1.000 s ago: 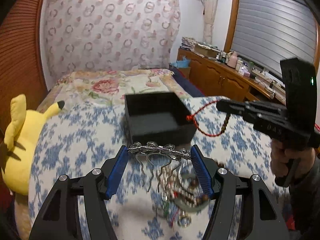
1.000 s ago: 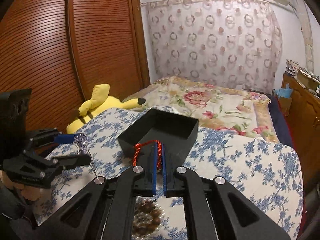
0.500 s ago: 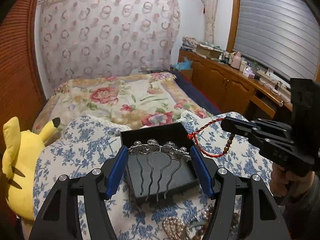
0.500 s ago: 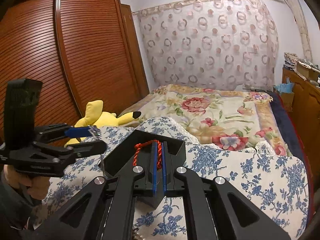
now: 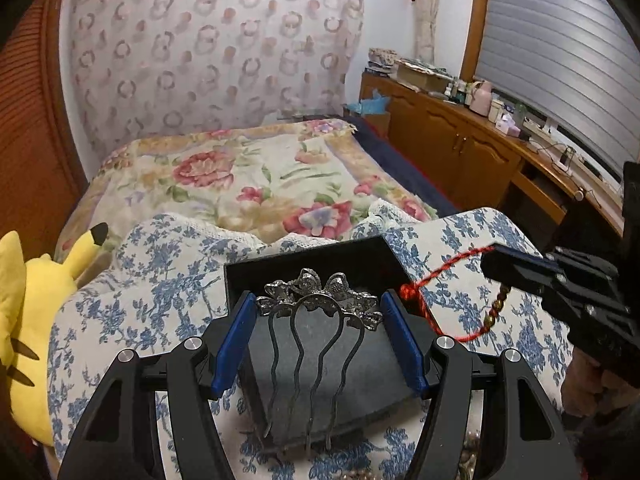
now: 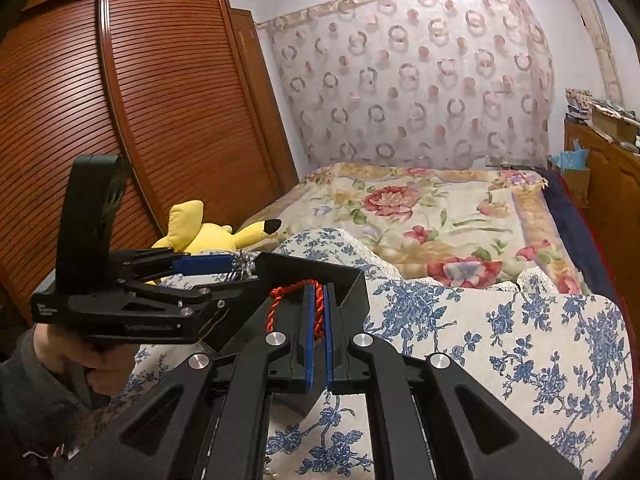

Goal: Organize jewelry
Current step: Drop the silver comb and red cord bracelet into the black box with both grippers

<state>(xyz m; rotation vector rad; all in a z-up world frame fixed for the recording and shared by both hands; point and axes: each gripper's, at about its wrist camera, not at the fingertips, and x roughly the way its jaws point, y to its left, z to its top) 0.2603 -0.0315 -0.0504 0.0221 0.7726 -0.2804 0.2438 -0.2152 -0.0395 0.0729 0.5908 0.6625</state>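
My left gripper (image 5: 318,312) is shut on a silver hair comb (image 5: 318,300) with a flowered top, held over the open black box (image 5: 280,268), prongs hanging down. My right gripper (image 6: 319,300) is shut on a red cord bracelet (image 6: 296,292) with brown beads (image 5: 494,308), just right of the box. In the left wrist view the right gripper (image 5: 492,264) is at the right. In the right wrist view the left gripper (image 6: 240,268) is at the left over the box (image 6: 352,280).
The box sits on a blue-flowered white cloth (image 5: 160,264). A yellow plush toy (image 5: 28,320) lies at the left. Loose beaded jewelry (image 5: 466,460) lies at the near edge. A floral bed (image 5: 248,176), wooden wardrobe (image 6: 100,120) and dresser (image 5: 460,148) stand behind.
My left gripper has carried the comb from the jewelry pile up and forward over the black box. My right gripper with the red bracelet stays beside the box's right side.
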